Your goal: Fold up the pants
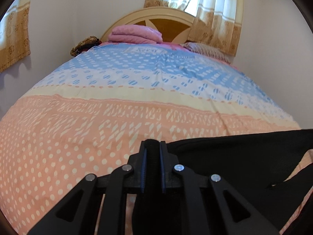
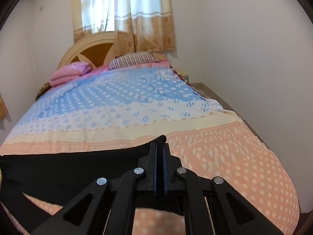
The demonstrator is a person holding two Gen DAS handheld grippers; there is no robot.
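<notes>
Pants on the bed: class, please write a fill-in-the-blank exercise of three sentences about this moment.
1. The pants are ____ in colour.
2. Both tongs, left and right, are shut on the ____.
3. The folded blanket by the headboard is ____.

Missing words: black; pants; pink

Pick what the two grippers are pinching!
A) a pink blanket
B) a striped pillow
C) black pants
C: the left gripper and right gripper are each shut on an edge of the black pants, held stretched above the bed.
</notes>
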